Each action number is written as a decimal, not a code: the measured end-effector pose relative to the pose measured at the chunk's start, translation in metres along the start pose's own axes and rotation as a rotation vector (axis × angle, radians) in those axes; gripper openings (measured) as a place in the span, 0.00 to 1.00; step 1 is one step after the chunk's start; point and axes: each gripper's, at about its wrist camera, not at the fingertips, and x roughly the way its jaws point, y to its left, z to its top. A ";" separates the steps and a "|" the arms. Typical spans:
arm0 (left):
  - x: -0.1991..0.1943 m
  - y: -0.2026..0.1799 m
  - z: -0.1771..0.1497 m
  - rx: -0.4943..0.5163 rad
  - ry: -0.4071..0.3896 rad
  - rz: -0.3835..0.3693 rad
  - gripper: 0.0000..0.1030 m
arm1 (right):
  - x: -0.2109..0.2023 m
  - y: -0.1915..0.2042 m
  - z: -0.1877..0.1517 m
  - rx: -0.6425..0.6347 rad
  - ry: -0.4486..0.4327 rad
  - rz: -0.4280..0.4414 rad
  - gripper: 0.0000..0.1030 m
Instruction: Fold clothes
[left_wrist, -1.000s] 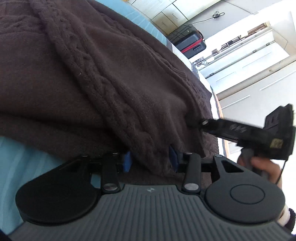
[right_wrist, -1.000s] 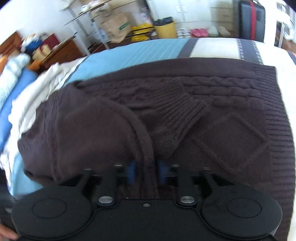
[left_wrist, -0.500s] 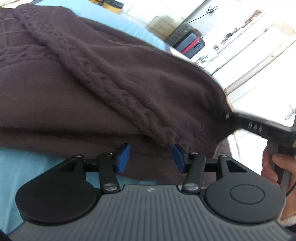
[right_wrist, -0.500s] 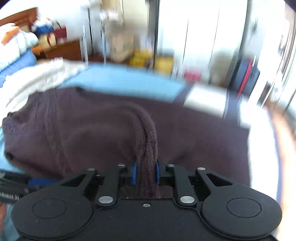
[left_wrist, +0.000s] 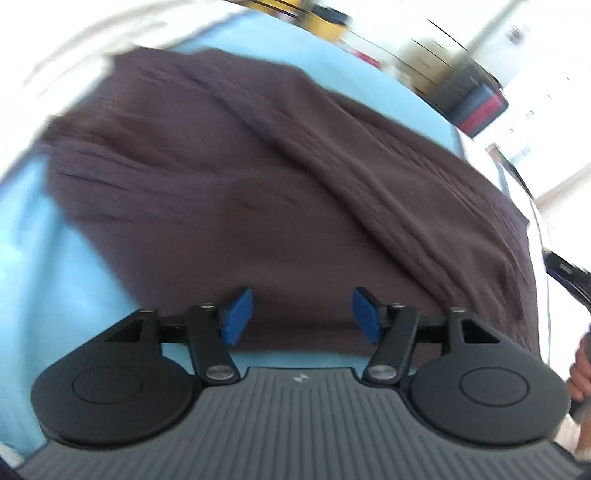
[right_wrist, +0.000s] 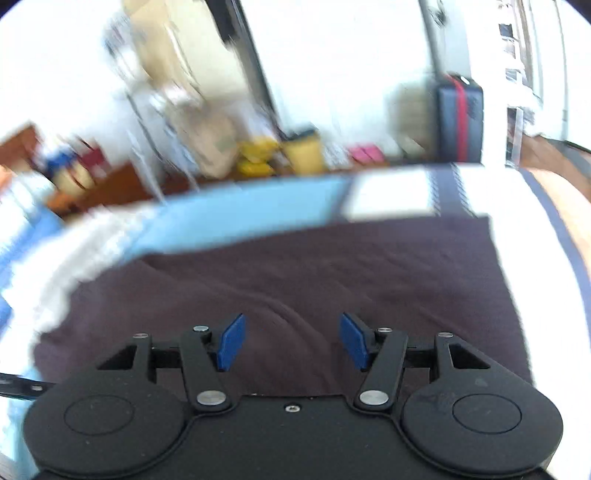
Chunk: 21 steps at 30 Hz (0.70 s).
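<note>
A dark brown cable-knit sweater (left_wrist: 280, 192) lies folded over on the light blue bedsheet (left_wrist: 48, 280). My left gripper (left_wrist: 302, 318) hovers above the sweater's near edge, its blue pads (left_wrist: 238, 316) apart and still opening, with nothing pinched between them. In the right wrist view the same sweater (right_wrist: 369, 273) spreads flat across the bed. My right gripper (right_wrist: 291, 341) stands over it with its jaws opening and no fabric between the pads. Both views are motion-blurred.
A white blanket (right_wrist: 62, 266) lies bunched at the bed's left side. A dark suitcase with a red stripe (right_wrist: 460, 122) stands by the far wall, beside yellow bins (right_wrist: 306, 151) and boxes. A hand (left_wrist: 580, 365) on the other gripper shows at the left view's right edge.
Both grippers let go of the sweater and opened. The left one pulled back and up, showing the whole garment. The right one dropped the pinched fold, which now lies flat.
</note>
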 end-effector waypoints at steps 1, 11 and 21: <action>-0.002 0.013 0.006 -0.033 -0.024 0.037 0.65 | -0.001 0.007 0.000 -0.038 -0.020 -0.003 0.61; 0.004 0.116 0.004 -0.387 -0.146 0.032 0.65 | 0.022 0.075 -0.037 -0.378 0.037 0.052 0.61; 0.046 0.187 0.050 -0.514 -0.267 -0.166 0.66 | 0.065 0.259 -0.063 -0.565 0.126 0.411 0.62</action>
